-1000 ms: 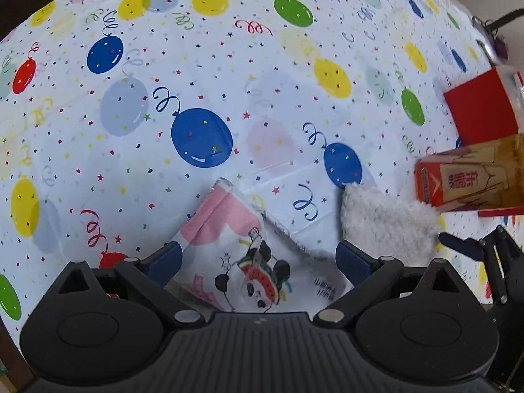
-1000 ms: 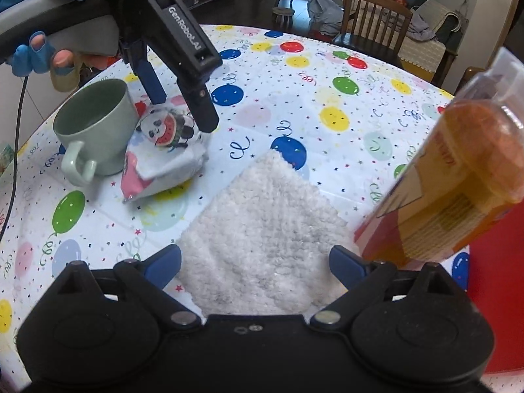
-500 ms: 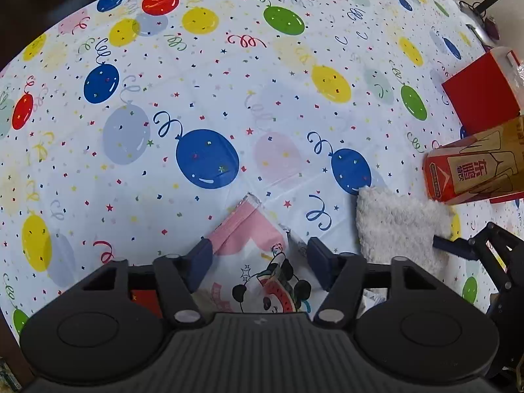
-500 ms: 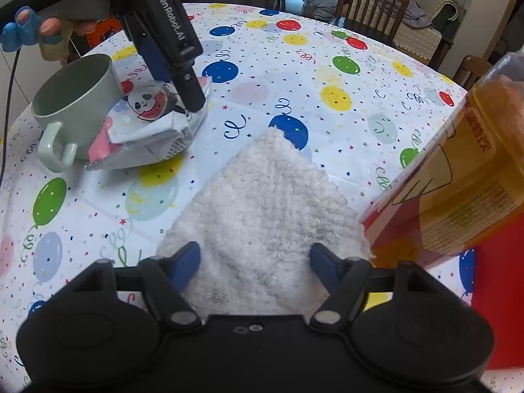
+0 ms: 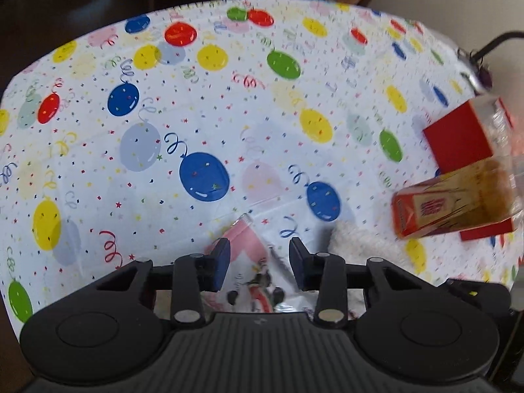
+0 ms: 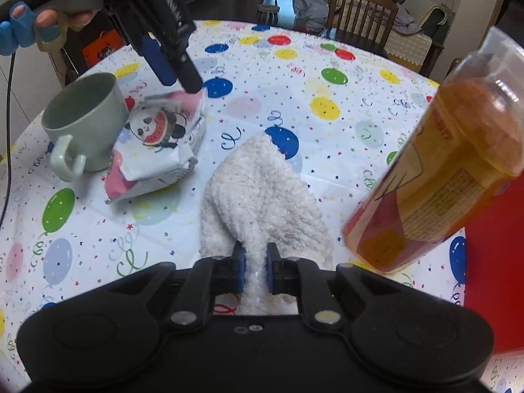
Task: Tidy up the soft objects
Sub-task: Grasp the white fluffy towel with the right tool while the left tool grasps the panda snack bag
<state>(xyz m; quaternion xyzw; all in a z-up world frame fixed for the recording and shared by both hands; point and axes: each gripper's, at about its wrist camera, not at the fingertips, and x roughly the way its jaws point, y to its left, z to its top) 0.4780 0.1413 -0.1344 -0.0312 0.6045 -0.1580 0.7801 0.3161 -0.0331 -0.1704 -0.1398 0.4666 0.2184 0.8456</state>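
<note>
A soft panda-print packet (image 6: 157, 150) lies beside the green mug; in the left wrist view the packet (image 5: 252, 262) sits between my fingers. My left gripper (image 5: 258, 258) is shut on its upper edge and lifts that end; it also shows in the right wrist view (image 6: 178, 77). A fluffy white cloth (image 6: 262, 193) lies in the middle of the table, and its corner (image 5: 357, 245) shows in the left wrist view. My right gripper (image 6: 254, 270) is shut on the cloth's near edge, bunching it.
A green mug (image 6: 82, 121) stands left of the packet. A bottle of orange drink (image 6: 442, 177) stands at the right, close to the cloth, on a red mat (image 6: 491, 262). The balloon-print tablecloth (image 5: 203, 104) covers the table. Chairs stand beyond the far edge.
Both grippers have closed: the left onto the panda packet, lifting its end, and the right onto the white cloth, which now bunches into a fold.
</note>
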